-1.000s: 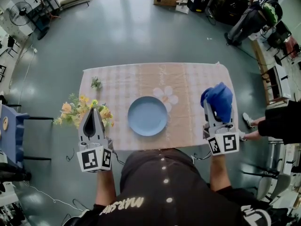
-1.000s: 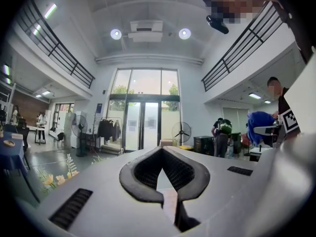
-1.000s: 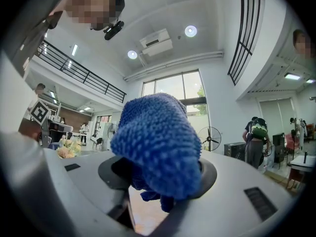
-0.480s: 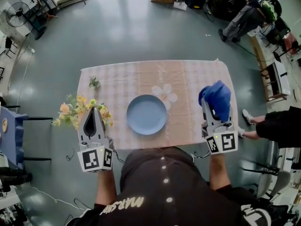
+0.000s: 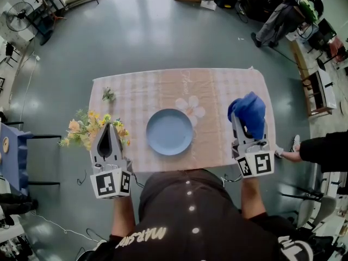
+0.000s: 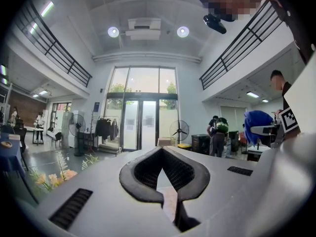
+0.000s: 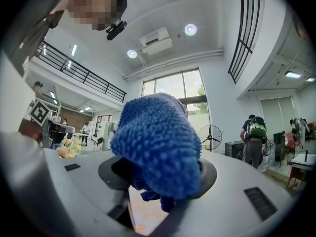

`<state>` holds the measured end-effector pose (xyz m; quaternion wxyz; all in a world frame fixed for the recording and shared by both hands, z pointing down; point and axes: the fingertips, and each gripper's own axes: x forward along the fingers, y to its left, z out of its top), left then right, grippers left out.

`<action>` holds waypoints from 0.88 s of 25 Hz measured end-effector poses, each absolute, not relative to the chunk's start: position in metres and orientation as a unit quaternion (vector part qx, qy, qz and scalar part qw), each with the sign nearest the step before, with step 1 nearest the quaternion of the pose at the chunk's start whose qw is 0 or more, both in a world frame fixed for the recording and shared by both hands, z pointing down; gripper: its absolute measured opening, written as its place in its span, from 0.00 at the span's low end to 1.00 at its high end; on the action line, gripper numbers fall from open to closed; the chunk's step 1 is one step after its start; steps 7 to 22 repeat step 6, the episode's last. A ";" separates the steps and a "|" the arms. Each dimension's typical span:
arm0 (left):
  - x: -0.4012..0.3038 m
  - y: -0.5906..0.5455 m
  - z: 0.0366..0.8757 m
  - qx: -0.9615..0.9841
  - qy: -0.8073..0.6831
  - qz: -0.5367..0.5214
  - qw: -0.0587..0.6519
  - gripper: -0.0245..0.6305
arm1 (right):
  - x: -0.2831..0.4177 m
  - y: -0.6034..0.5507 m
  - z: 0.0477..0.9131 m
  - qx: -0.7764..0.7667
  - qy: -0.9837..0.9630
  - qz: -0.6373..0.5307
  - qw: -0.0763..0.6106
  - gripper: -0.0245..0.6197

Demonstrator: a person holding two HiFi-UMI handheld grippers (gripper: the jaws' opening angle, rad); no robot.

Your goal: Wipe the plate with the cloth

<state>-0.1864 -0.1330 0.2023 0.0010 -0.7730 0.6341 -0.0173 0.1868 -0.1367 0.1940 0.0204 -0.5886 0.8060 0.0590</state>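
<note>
A round blue plate (image 5: 169,131) lies bare at the middle of the checked tablecloth (image 5: 152,88), near its front edge. My right gripper (image 5: 243,122) hovers over the table's right end, to the right of the plate and apart from it. It is shut on a bunched blue cloth (image 5: 249,112), which fills the right gripper view (image 7: 158,142) and hides the jaw tips there. My left gripper (image 5: 106,129) hangs at the table's left front corner, left of the plate. Its jaws are shut with nothing between them (image 6: 162,153).
A bunch of yellow and orange flowers (image 5: 88,127) lies under and beside my left gripper. A small green sprig (image 5: 109,95) sits at the back left. A white flower print (image 5: 190,108) marks the tablecloth behind the plate. People stand at the right (image 5: 321,148) and far back.
Both grippers, the plate and the cloth keep their places. A person in the background at the upper right has walked on a little.
</note>
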 end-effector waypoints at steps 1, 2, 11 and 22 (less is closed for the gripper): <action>-0.186 -0.133 0.203 -0.773 0.634 -0.018 0.001 0.06 | 0.187 -0.137 0.195 -0.589 0.806 0.059 0.020 0.34; -0.185 -0.133 0.203 -0.773 0.634 -0.019 0.003 0.06 | 0.188 -0.137 0.196 -0.589 0.806 0.059 0.020 0.34; -0.181 -0.132 0.197 -0.775 0.632 -0.020 0.017 0.06 | 0.190 -0.139 0.199 -0.589 0.806 0.054 0.023 0.34; -0.181 -0.132 0.197 -0.775 0.632 -0.020 0.017 0.06 | 0.190 -0.139 0.199 -0.589 0.806 0.054 0.023 0.34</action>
